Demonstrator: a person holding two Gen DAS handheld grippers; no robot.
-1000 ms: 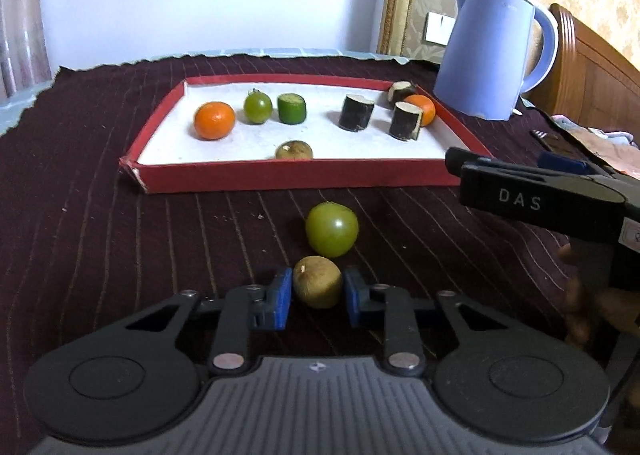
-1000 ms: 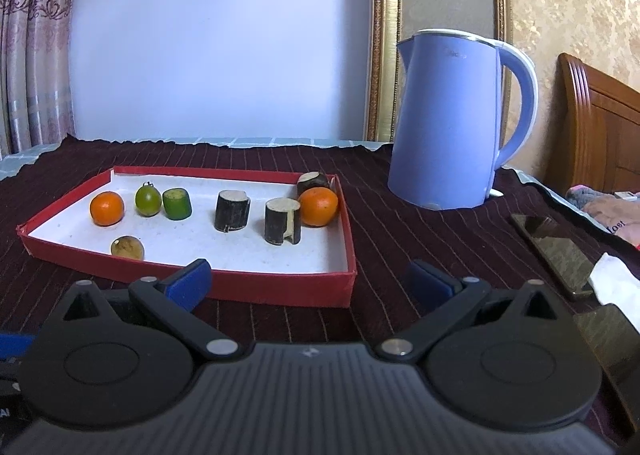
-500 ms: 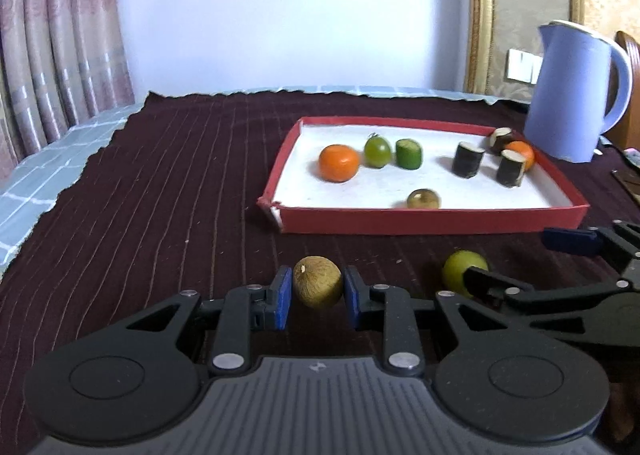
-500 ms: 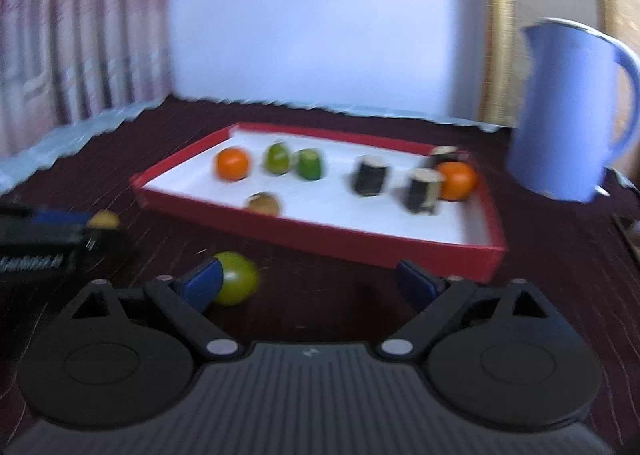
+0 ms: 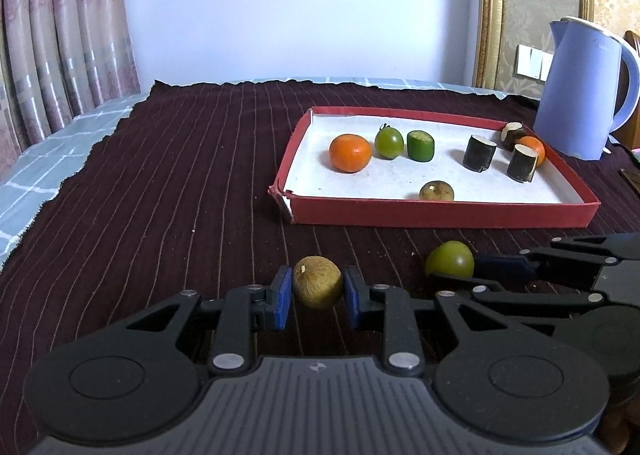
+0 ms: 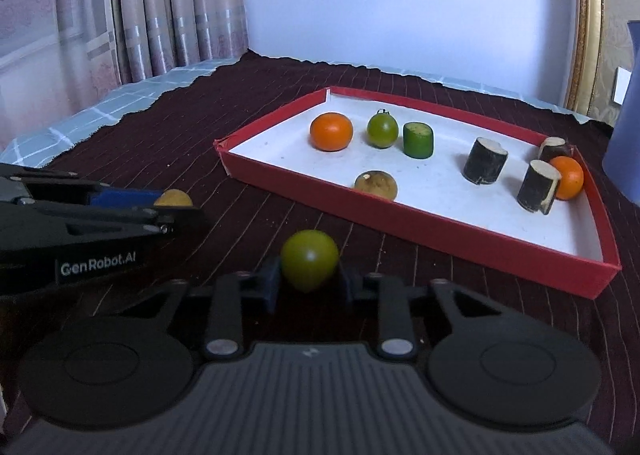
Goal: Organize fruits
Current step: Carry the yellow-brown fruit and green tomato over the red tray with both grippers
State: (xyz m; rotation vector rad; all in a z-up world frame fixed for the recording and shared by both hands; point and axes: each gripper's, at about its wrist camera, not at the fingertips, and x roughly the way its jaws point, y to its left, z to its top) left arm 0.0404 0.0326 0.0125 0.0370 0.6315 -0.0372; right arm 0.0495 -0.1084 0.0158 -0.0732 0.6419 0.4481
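Left gripper clamped on brown fruit; right gripper clamped on green tomato. Both sit short of red tray, which lies at 1 o'clock. Fruits look light, round, smooth, likely slippery and bruisable: grip across the widest middle, gently.

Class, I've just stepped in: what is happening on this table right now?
A person is sorting fruit with two handheld grippers. The left gripper has its jaws shut on a brown fruit, and the right gripper has its jaws shut on a green tomato. Both are in front of the red tray, which already holds oranges, a green tomato, a brown fruit and cut pieces.
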